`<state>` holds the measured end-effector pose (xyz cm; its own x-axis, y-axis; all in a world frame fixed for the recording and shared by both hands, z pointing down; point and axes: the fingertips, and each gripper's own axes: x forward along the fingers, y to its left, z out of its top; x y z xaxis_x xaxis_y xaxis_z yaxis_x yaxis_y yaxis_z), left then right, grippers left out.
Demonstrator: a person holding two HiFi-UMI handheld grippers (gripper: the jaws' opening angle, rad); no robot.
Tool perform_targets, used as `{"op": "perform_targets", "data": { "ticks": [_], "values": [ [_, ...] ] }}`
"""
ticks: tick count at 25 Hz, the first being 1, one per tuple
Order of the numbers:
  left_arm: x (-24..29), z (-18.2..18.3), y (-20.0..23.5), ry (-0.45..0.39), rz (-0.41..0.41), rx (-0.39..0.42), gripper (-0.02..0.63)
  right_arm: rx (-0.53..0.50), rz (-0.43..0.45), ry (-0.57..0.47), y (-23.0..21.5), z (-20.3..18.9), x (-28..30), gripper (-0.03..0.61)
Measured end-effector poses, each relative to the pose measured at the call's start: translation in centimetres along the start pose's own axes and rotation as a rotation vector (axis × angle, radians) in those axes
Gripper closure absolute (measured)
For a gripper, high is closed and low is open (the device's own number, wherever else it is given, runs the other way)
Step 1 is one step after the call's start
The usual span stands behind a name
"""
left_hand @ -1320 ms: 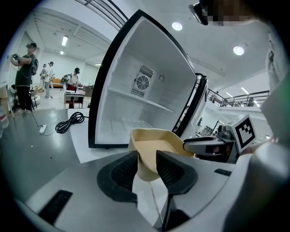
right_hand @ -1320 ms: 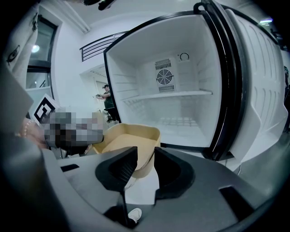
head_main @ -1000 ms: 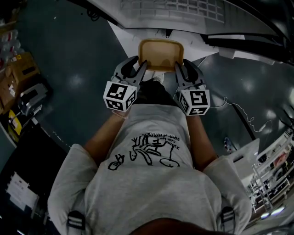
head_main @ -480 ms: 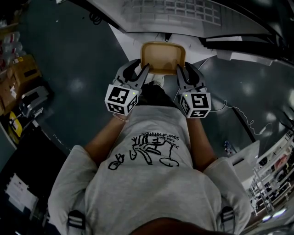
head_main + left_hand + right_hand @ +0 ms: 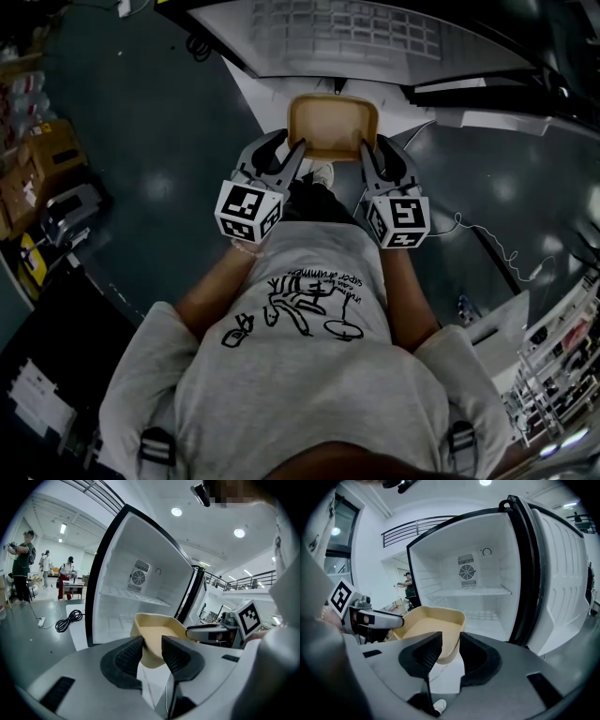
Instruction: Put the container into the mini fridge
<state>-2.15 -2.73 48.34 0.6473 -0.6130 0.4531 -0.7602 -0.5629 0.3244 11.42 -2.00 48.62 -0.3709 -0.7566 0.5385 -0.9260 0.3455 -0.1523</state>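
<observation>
While the container (image 5: 333, 122) hangs in the air just in front of the open mini fridge (image 5: 464, 573), carried between both claws, the step in hand looks to be a level, two-handed move into the cavity. The left claw (image 5: 152, 649) is clenched on the near left part of the tan rim and the right claw (image 5: 450, 649) pinches the near right part, so the tub is borne from its near edge with its far end unsupported. It appears empty, which should keep sag small, yet both hands ought to advance at one pace and keep their spacing fixed; drifting apart could pull the rim out of a grip, and closing in could buckle the wall. The space under the shelf (image 5: 471, 592) seems the roomier target. I would keep the far lip slightly raised and steer midway between the fridge's dark frame and the door (image 5: 562, 583). I would set the base flat before letting go, release both sides together, and draw straight back.
</observation>
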Motion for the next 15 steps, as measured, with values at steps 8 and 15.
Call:
{"op": "perform_targets", "data": {
  "ticks": [8, 15],
  "values": [
    [-0.8, 1.2, -0.7, -0.017, 0.003, 0.003, 0.476, -0.002, -0.001, -0.017, 0.3, 1.1, -1.0, 0.451],
    [-1.0, 2.1, -1.0, -0.028, 0.004, -0.001, 0.476, -0.001, -0.002, -0.027, 0.1, 2.0, -1.5, 0.451]
  ]
}}
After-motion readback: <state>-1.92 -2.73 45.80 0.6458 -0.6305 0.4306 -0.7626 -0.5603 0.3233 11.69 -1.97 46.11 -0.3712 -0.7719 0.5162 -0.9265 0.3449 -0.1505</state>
